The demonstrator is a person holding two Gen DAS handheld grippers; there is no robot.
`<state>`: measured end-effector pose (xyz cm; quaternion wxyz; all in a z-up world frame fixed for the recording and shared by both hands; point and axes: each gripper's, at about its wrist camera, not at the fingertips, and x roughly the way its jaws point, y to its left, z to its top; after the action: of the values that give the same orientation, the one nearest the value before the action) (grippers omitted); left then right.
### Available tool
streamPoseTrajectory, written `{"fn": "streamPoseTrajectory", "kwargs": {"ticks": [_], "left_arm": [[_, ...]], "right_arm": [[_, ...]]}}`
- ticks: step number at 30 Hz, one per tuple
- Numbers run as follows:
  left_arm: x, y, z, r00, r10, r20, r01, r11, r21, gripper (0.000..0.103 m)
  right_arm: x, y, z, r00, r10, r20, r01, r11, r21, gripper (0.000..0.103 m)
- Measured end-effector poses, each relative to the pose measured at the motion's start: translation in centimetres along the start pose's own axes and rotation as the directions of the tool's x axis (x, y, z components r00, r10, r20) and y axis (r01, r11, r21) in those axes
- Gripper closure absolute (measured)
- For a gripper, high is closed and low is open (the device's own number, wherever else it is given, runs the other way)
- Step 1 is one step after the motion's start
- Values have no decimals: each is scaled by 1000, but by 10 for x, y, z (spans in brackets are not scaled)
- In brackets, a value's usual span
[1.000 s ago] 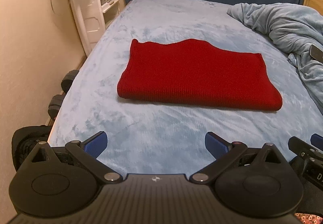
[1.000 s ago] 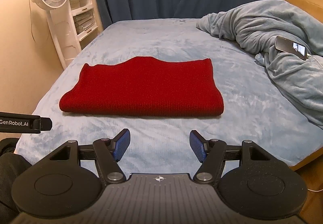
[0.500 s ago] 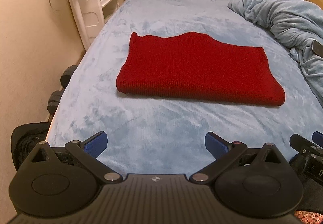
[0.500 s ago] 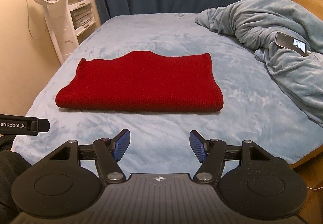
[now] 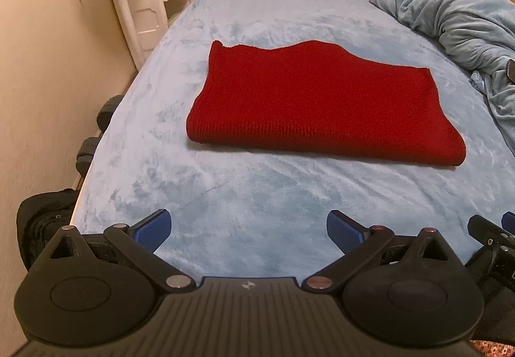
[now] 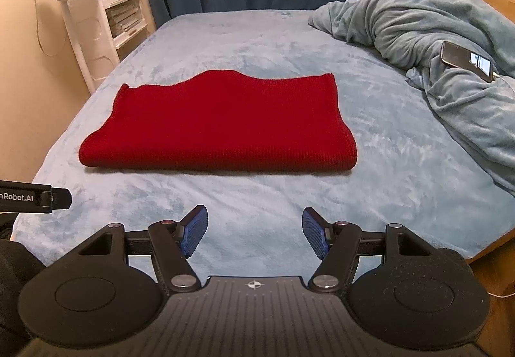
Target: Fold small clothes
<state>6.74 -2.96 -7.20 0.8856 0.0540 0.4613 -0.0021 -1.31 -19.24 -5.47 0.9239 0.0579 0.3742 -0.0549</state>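
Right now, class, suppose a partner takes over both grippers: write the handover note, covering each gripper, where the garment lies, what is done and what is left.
Left gripper: open, holding nothing, hovering over the near part of the bed.
Right gripper: open, holding nothing, also short of the garment.
Red knit garment: lies flat mid-bed as a layered rectangle, folded edge toward you, far edge wavy. Neither gripper touches it.
Nearby: rumpled blanket at right with a phone on it.
Done: at least one fold, judging by the layers.
Left: probably one more fold, side to side, or tidying the far edge.
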Motion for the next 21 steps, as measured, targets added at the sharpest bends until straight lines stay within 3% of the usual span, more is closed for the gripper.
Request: {"fn": "streamPoseTrajectory", "kwargs": {"ticks": [3,5,10,13,19,21], "left_arm": [[10,1,3,1000,9,-17,-9,1000,-4,0],[19,4,7,999,14,-33,-15,1000,-14,0],[46,24,24,997,51,-63,-55,996,-73,0],[66,39,38,993,86,-75,-94,989,-116,0],[112,75,62,979,160,-124,-182,963,-199,0],[126,87,68,972,184,-147,-214,951,-225,0]], "right_arm": [[7,-10,5,999,33,8,-34,998,58,33],[16,-25,10,995,99,6,-99,980,176,30],[61,-75,22,985,171,-11,-143,855,499,29],[100,-108,26,984,177,-17,-126,760,638,29],[176,-160,27,984,175,-15,-80,523,849,29],[199,-172,21,978,206,28,-112,406,907,27]]}}
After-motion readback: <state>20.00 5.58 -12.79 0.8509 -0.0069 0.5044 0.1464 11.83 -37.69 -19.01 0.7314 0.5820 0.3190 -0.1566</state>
